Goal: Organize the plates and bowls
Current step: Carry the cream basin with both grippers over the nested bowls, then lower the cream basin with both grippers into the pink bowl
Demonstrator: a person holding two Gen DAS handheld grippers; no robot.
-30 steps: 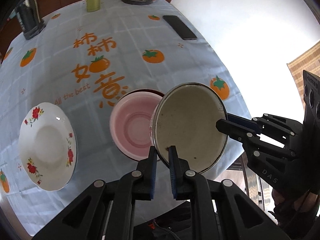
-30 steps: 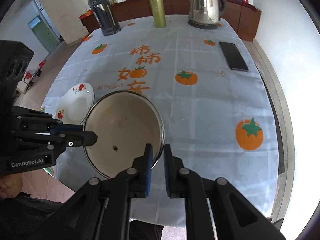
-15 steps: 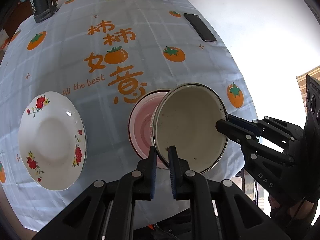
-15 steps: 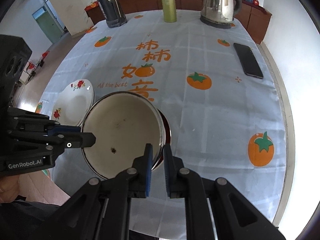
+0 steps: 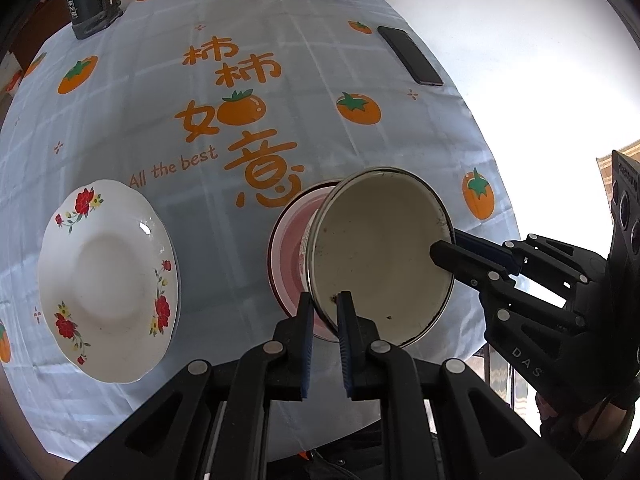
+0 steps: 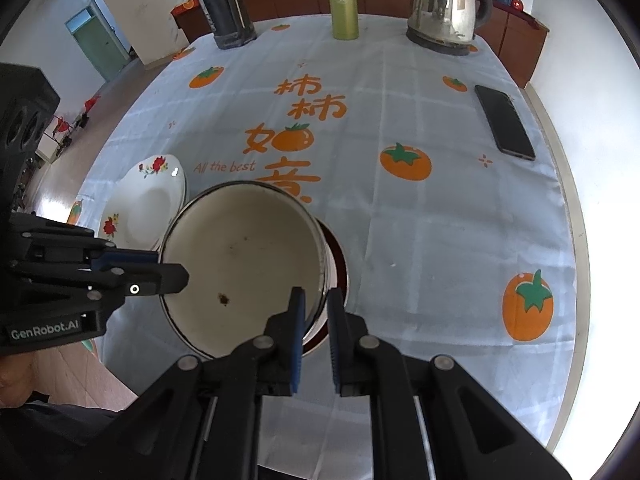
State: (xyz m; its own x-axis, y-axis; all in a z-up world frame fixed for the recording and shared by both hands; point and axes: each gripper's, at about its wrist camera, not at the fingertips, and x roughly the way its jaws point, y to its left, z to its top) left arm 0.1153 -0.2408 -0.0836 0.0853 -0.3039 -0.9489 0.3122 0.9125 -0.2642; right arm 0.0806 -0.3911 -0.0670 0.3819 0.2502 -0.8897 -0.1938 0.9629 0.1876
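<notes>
A cream enamel bowl [image 5: 380,256] with a dark rim is held in the air by both grippers. My left gripper [image 5: 323,304] is shut on its near-left rim; it also shows in the right wrist view [image 6: 176,276]. My right gripper [image 6: 316,304] is shut on the opposite rim; it also shows in the left wrist view [image 5: 444,254]. The bowl [image 6: 244,260] hangs just above a pink bowl [image 5: 292,248], which it mostly hides. A white floral plate [image 5: 108,276] lies to the left on the tablecloth, and also shows in the right wrist view [image 6: 148,196].
A black phone [image 6: 505,122] lies at the right edge of the tablecloth [image 6: 420,208]. A steel kettle [image 6: 446,8], a green flask [image 6: 342,4] and a dark jug [image 6: 226,4] stand along the far edge. The table's front edge is just below the bowls.
Both grippers have carried the cream bowl forward over the table, so it now covers more of the pink bowl. The plate has not moved.
</notes>
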